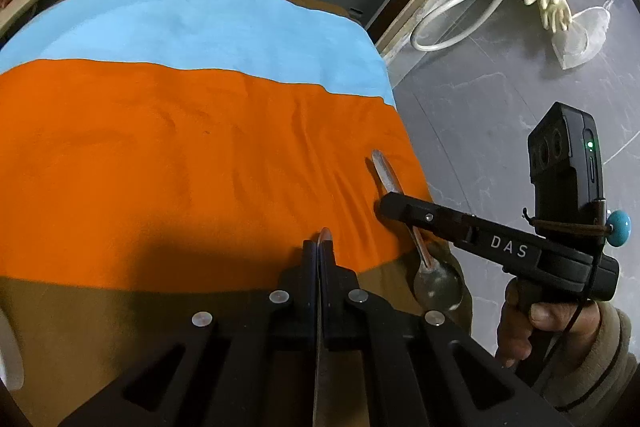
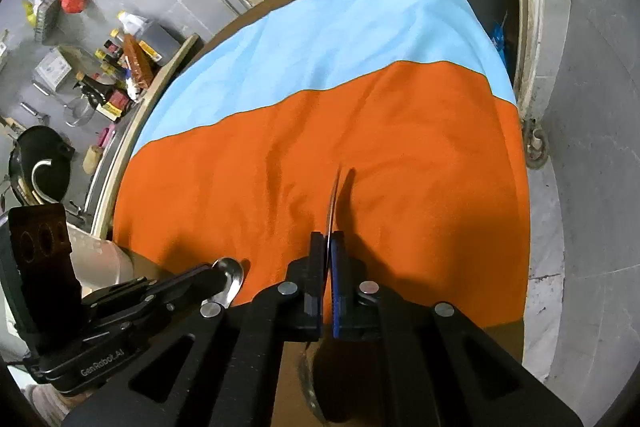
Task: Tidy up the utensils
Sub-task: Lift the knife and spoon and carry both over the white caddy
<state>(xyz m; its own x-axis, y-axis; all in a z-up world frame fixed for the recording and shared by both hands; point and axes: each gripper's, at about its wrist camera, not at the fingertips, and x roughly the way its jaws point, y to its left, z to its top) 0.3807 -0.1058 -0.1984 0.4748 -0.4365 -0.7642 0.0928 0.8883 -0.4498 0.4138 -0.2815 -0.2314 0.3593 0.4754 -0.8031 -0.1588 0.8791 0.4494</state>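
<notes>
Currently each claw pinches a spoon: the left claw (image 1: pixel 320 247) grips one edge-on, and the right claw (image 2: pixel 329 247) holds another spoon (image 1: pixel 436 283) by its handle over the orange cloth (image 1: pixel 180 167) on the tabletop. Lowering both level, parallel and near each other would suit.

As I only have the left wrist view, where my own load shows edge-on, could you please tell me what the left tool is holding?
Observer: The right wrist view shows the left tool shut on a spoon, with the bowl sticking out past the fingertips.
Operator: Thank you. Is there anything beyond the table's left edge that I cannot see?
Observer: Yes, the right wrist view shows a cluster of bottles and boxes standing off that side, apart from the table.
</notes>
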